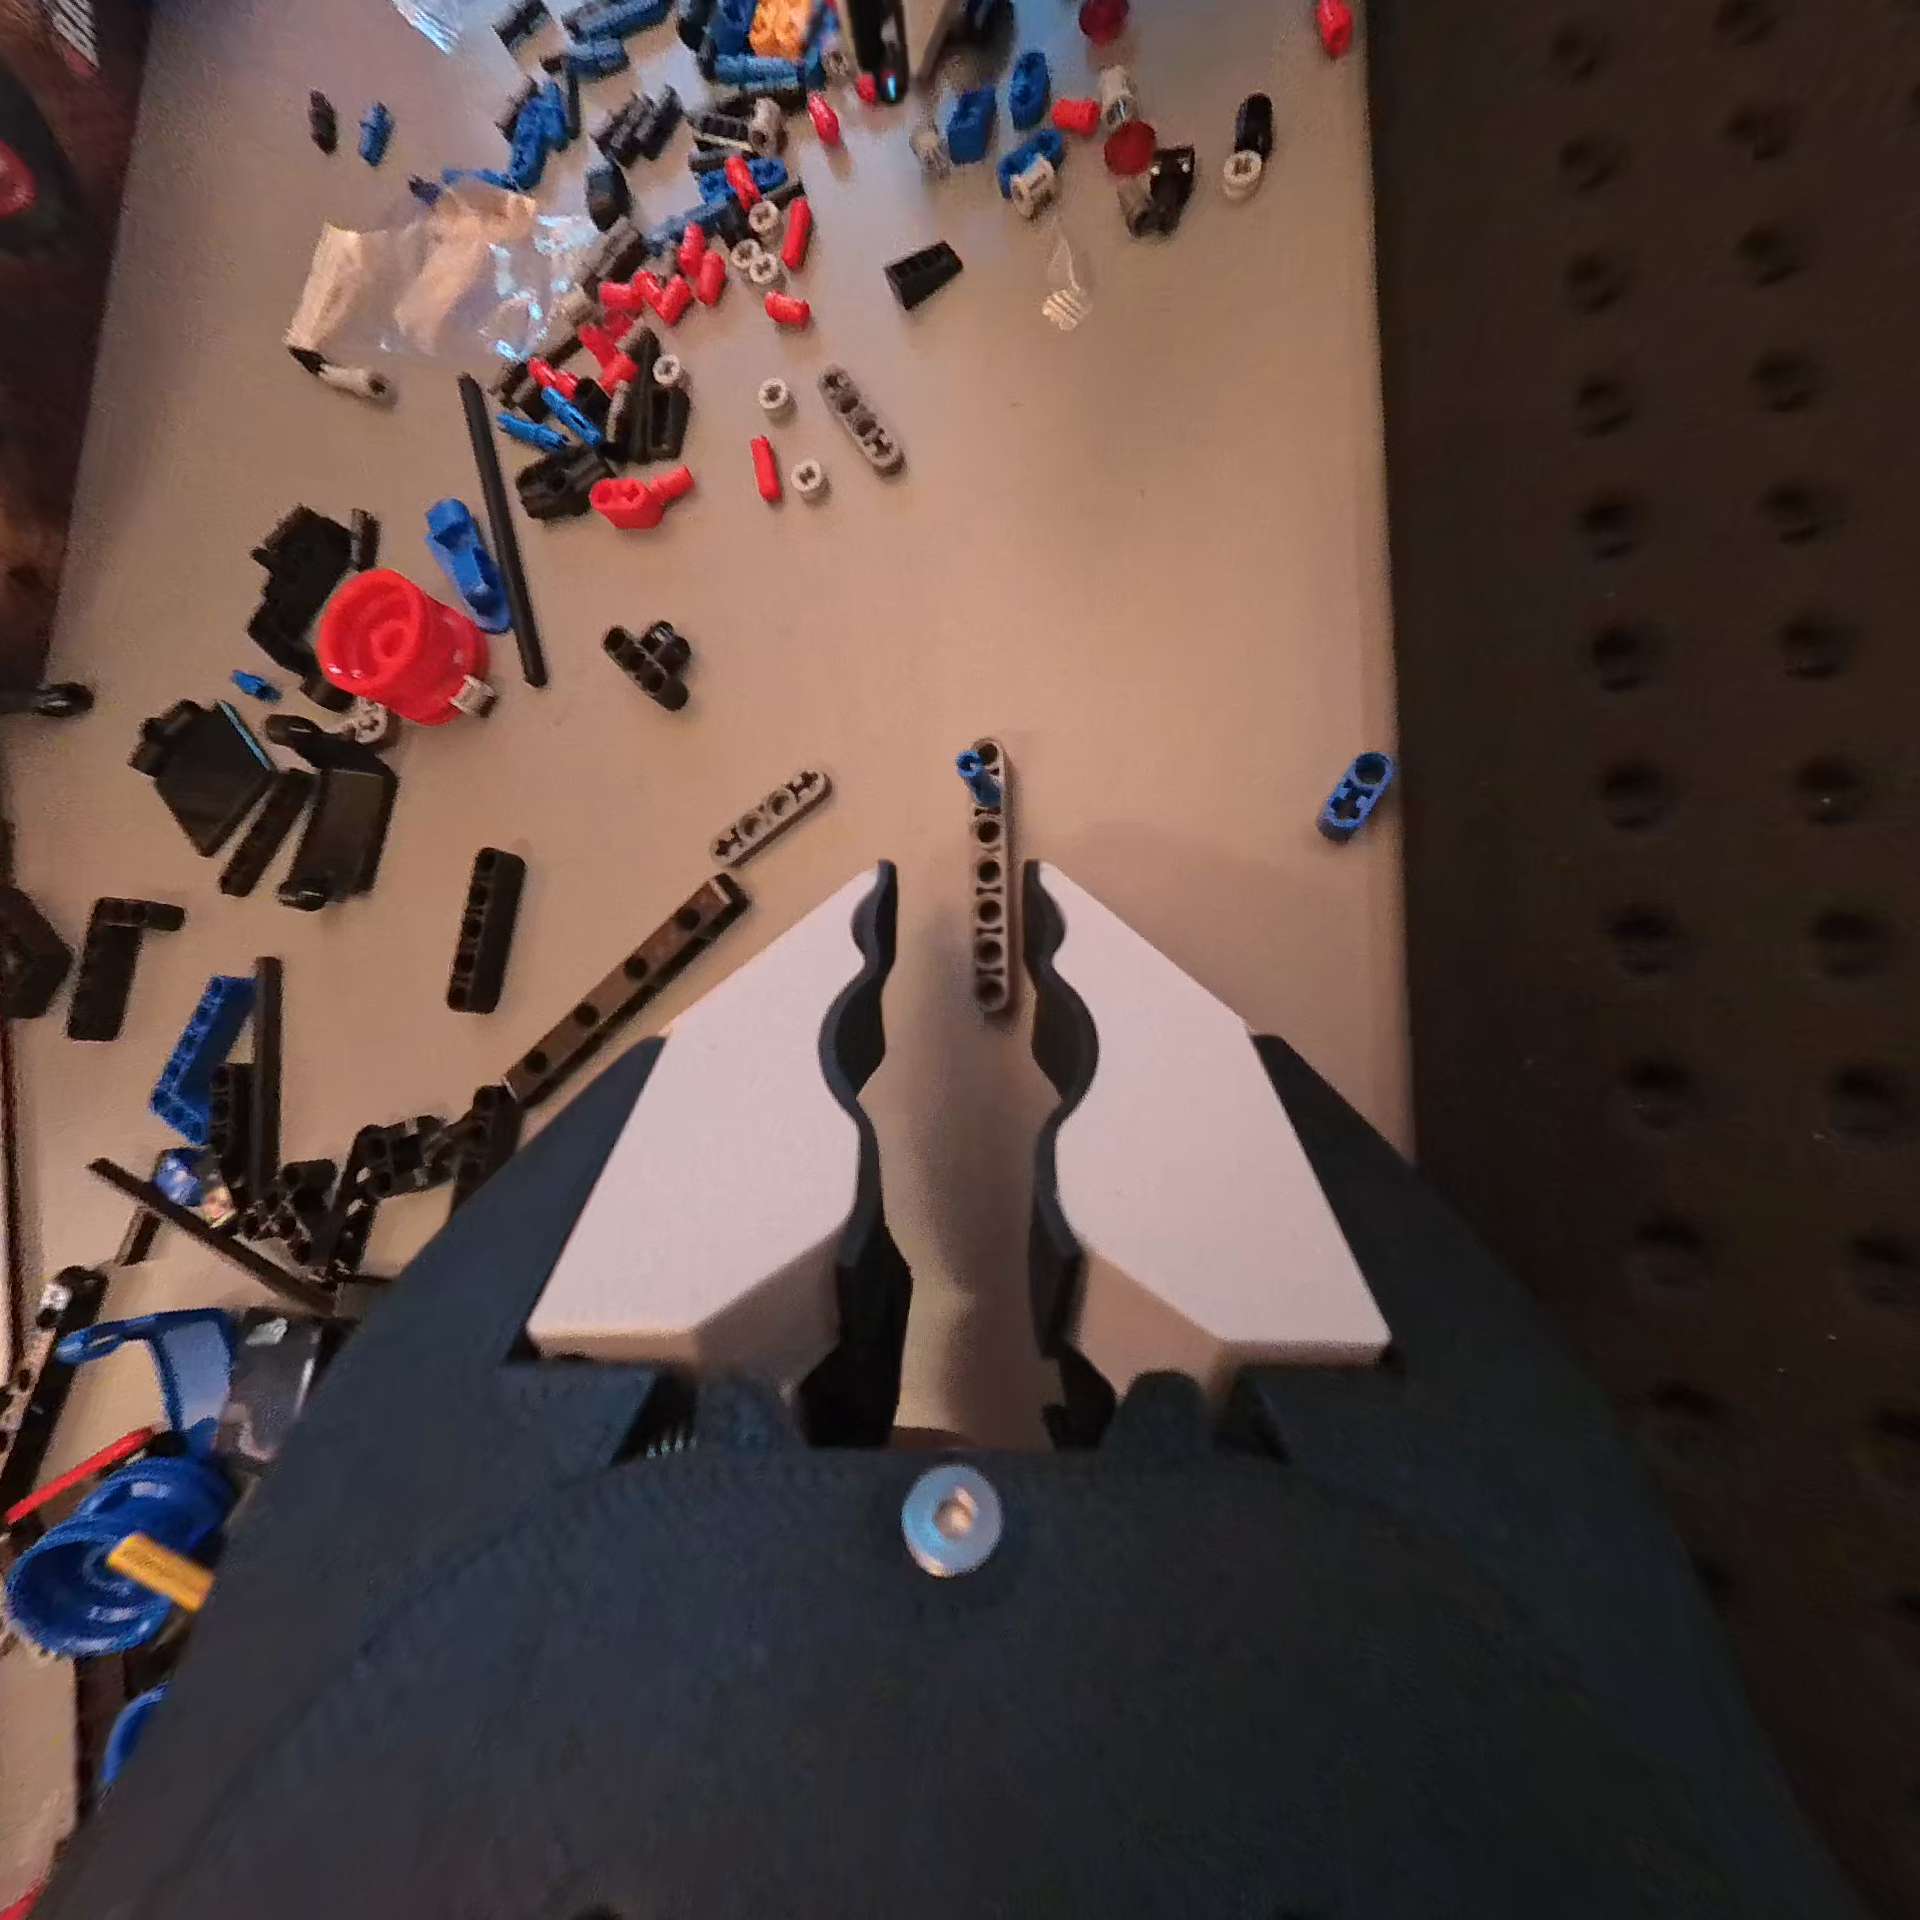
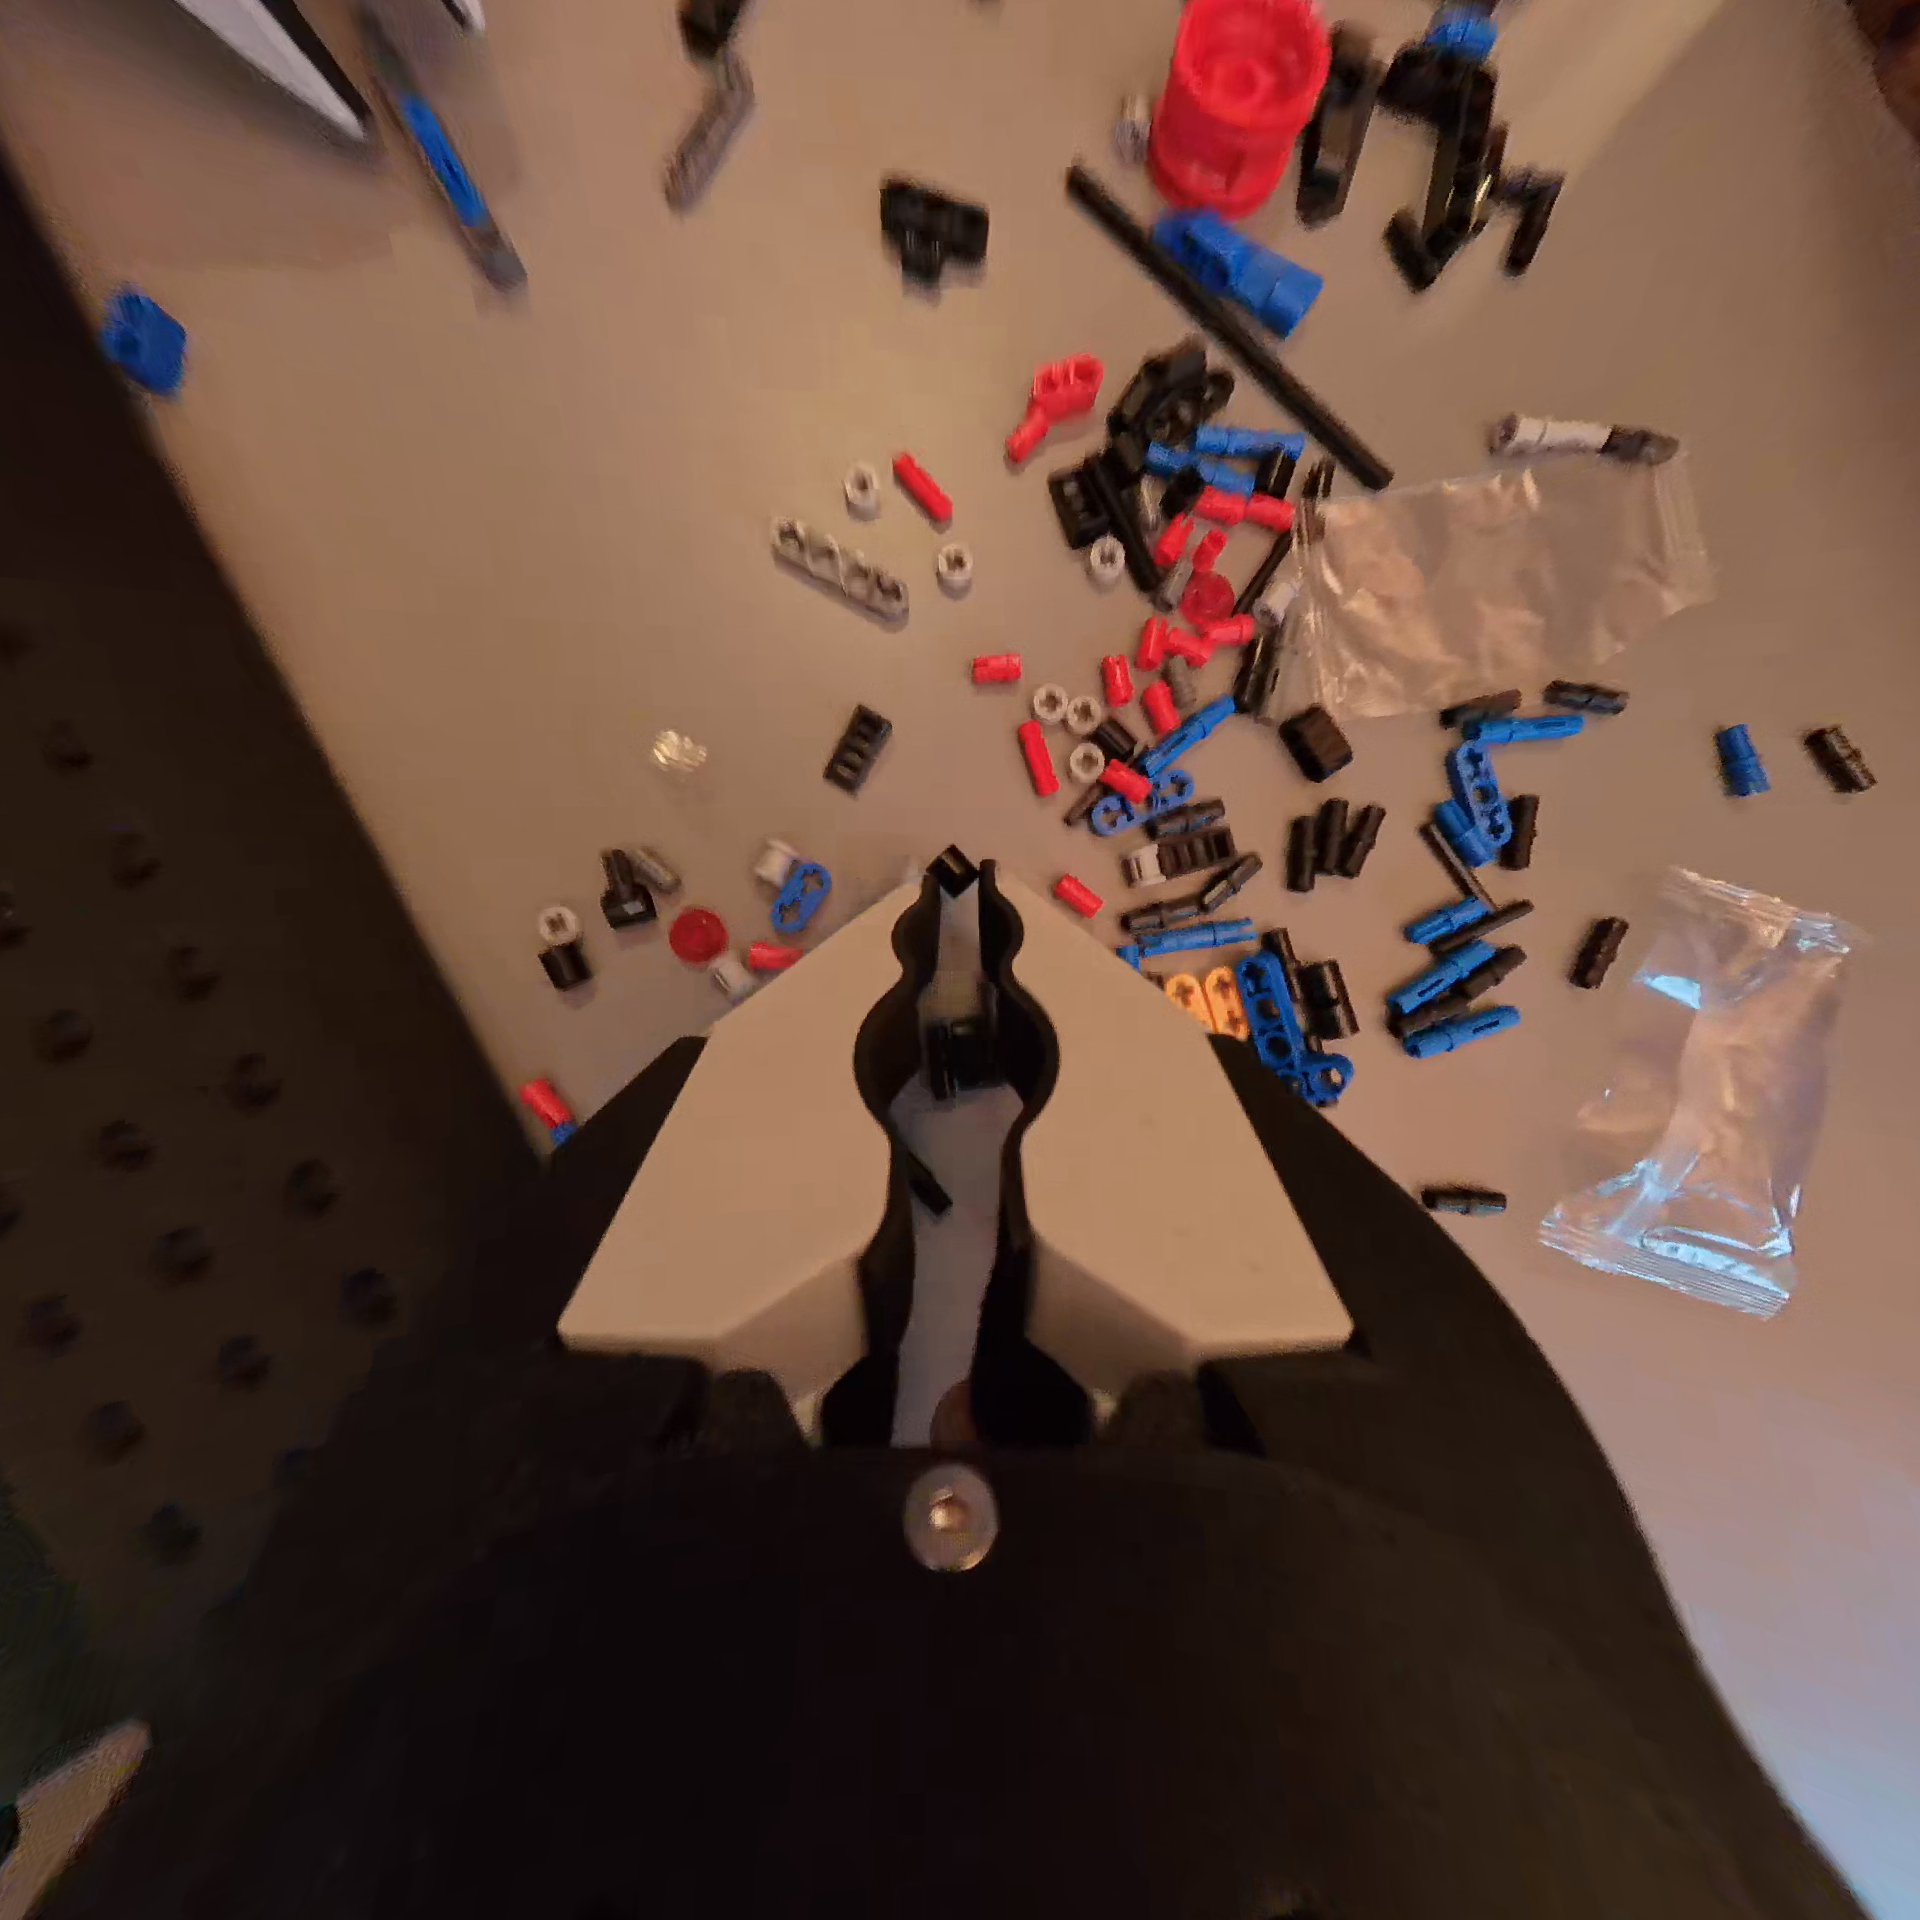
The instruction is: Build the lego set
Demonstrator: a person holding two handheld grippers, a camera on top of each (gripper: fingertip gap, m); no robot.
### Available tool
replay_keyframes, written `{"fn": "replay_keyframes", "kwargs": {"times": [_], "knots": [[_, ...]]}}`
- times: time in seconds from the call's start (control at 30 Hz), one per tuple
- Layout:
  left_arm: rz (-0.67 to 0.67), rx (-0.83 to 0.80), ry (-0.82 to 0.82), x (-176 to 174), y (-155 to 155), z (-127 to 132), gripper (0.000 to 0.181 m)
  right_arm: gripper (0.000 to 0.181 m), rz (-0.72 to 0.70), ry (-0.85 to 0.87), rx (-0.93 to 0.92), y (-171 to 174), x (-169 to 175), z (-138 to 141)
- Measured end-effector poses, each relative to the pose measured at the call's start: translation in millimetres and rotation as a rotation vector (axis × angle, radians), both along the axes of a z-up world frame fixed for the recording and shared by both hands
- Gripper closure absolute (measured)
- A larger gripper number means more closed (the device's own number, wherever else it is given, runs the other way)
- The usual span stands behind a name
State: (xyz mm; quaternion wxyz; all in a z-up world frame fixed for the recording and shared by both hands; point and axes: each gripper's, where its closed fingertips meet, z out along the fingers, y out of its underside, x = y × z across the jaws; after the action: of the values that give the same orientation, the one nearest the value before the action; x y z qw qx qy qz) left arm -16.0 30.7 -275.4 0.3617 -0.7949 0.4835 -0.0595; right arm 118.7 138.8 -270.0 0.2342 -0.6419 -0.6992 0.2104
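A grey beam (image 1: 988, 883) with a blue pin (image 1: 972, 767) at its far end lies on the tan table (image 1: 1143, 623). My left gripper (image 1: 958, 883) is open and straddles the beam's near half; the beam lies closer to the right finger. My right gripper (image 2: 951, 883) is shut on a small black piece (image 2: 958, 1044) whose tip (image 2: 950, 868) shows between the fingertips, held above the scattered parts. The left gripper's finger (image 2: 281, 52) and the grey beam (image 2: 447, 166) show blurred at the top left of the right wrist view.
Several loose red, blue, black and grey parts cover the table. There is a red wheel hub (image 1: 400, 644) (image 2: 1236, 94), clear plastic bags (image 1: 416, 281) (image 2: 1475, 582) (image 2: 1704, 1101) and a long black axle (image 1: 502, 530). A dark perforated board (image 1: 1662, 935) (image 2: 156, 935) borders the table. A blue piece (image 1: 1356, 795) lies at that edge. The gap from one gripper's tips to the other's is roughly 20 cm.
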Motion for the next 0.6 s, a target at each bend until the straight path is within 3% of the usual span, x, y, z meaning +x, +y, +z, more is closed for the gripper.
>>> {"fn": "replay_keyframes", "kwargs": {"times": [0.2,0.37,0.6], "knots": [[0.009,0.198,-0.054,4,15,33,0.16,0.177,0.046,0.322,-0.223,-48,-58,54],[-0.046,0.394,-0.065,15,16,61,0.157,0.177,0.143,0.391,-0.383,-90,-95,59],[-0.113,0.493,-0.059,24,9,73,0.16,0.177,0.178,0.401,-0.439,-99,-110,65]]}}
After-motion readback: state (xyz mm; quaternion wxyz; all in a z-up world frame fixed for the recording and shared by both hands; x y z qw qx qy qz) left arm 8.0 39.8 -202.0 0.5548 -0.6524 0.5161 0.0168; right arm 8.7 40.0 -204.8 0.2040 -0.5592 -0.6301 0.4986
